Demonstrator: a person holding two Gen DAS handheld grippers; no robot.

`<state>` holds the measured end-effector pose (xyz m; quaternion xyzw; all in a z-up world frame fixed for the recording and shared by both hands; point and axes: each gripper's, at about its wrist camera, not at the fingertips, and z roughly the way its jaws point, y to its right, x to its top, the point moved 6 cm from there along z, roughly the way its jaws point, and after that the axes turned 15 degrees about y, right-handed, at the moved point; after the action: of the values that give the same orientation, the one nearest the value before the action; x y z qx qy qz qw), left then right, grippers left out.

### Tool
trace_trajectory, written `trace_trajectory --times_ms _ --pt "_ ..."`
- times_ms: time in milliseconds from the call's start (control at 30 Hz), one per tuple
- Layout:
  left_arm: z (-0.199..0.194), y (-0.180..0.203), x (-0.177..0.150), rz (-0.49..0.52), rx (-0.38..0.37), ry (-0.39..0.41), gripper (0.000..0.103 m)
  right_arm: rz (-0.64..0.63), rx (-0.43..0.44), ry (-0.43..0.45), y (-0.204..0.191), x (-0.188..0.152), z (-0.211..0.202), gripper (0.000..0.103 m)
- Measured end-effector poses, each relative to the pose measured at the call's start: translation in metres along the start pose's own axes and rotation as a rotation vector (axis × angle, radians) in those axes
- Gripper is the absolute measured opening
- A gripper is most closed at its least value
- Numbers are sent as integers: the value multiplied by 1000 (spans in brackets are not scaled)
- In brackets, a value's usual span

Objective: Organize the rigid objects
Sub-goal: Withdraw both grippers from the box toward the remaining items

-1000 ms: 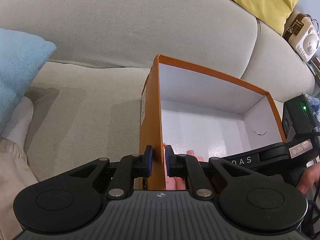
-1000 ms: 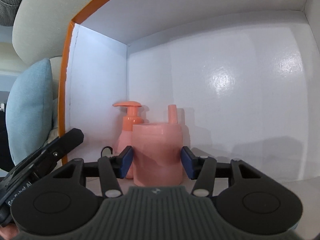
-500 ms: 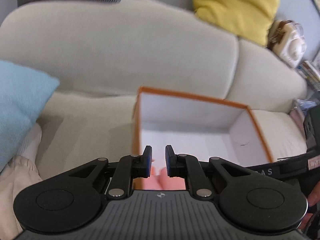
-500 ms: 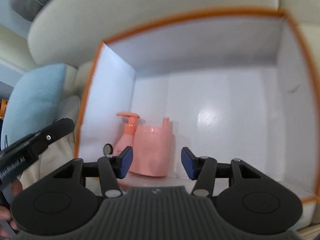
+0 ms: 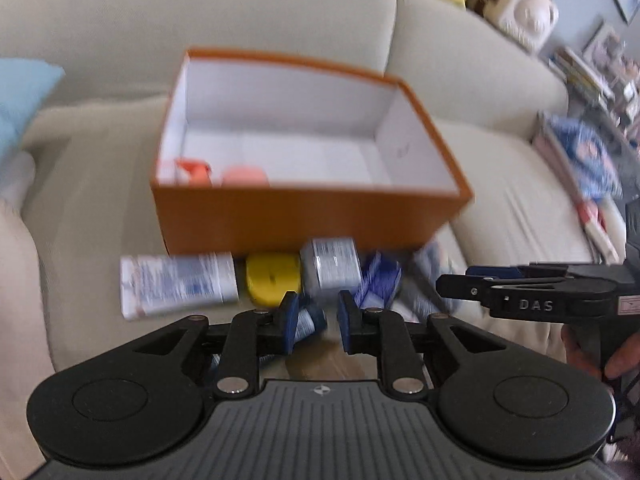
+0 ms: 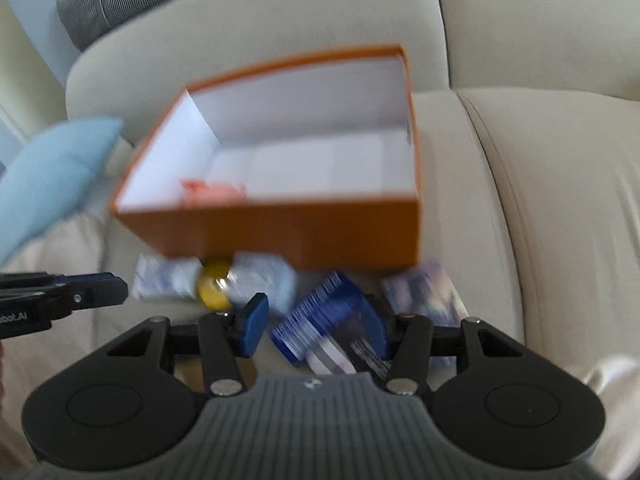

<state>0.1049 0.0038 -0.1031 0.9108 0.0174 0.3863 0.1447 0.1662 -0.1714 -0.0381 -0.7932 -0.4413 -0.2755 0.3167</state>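
Box (image 6: 280,236) beyond right gripper (image 6: 316,330) (parted, empty).

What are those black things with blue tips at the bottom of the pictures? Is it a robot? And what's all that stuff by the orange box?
It is not a robot. A person holds a grabbing tool in each hand, and each tool has a small camera looking out along its two fingers. So one picture comes from the left gripper, the other from the right gripper. The blue tips are the finger pads.

Both cameras look at an orange box sitting on a beige sofa. Inside, in one corner, are pink bottles. In front of the box lie things waiting to be sorted: a white tube, a yellow thing, a white jar and a blue box.

Both tools are open and hold nothing. The pictures are blurry.
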Motion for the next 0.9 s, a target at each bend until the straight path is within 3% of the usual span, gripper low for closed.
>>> trace_trajectory --times_ms 233,367,500,667,833,900 --pt "14 32 -19 77 -59 -51 26 -128 -59 -105 24 -43 19 49" --pt "31 50 -26 137 -76 -91 28 -135 -25 -150 27 -53 34 49" --pt "42 61 -34 158 -89 -133 28 -242 -7 -164 20 -53 49 49" --pt "59 75 -41 66 -114 -201 32 -253 -22 -126 34 -30 48 49" --pt "89 93 -54 -93 -57 -309 33 -225 -92 -174 66 -22 46 48" --pt "98 98 -58 -136 -16 -311 42 -170 -82 -160 73 -19 41 48"
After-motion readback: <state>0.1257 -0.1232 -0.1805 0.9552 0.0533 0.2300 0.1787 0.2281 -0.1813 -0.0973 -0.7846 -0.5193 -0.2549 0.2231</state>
